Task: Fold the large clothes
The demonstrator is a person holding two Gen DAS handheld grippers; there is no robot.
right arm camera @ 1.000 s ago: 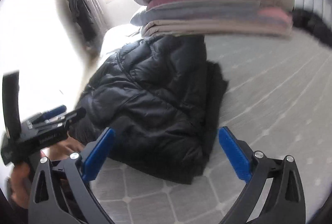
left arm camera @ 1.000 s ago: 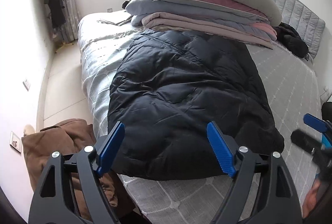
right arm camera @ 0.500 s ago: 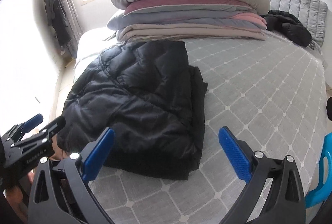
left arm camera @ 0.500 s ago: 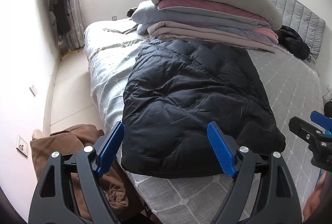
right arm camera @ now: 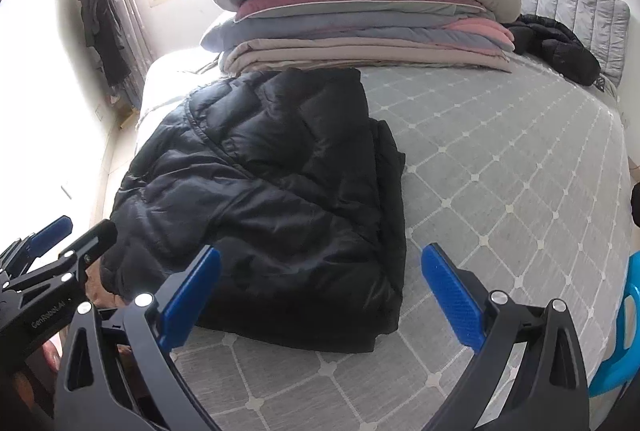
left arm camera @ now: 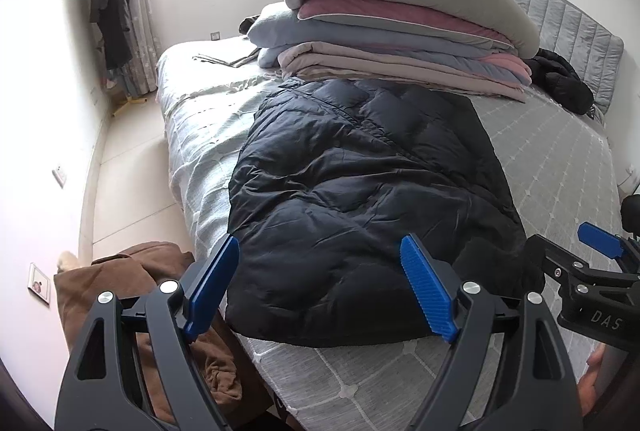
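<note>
Grey quilted bed (left arm camera: 560, 167) with a pale diamond grid, filling most of a small white-walled bedroom; bright window behind the far edge, patterned curtain (left arm camera: 138, 3) in the far left corner with dark clothes on a hanger (left arm camera: 110, 11) against it. Across the far edge, a tall stack of folded duvets in grey, maroon, blue and beige (left arm camera: 400, 19); just beside its right end, a crumpled black garment (left arm camera: 564, 83) against the grey padded headboard (left arm camera: 576, 23). Black puffy down jacket (left arm camera: 360, 199) spread lengthwise along the left half of the bed, collar end touching the duvet stack, hem near the near edge, left side reaching the bed's left edge. Right half of the bed bare sheet. Strip of cream floor (left arm camera: 132, 167) along the left edge, with a heap of brown clothing (left arm camera: 160, 295) at the near left corner. Left tongs (left arm camera: 320, 291) spread wide, grasping nothing, above the jacket's hem. Right tongs (right arm camera: 320, 295) likewise spread and unloaded, over the jacket's near right corner. Blue plastic chair (right arm camera: 620, 331) just off the near right corner.
</note>
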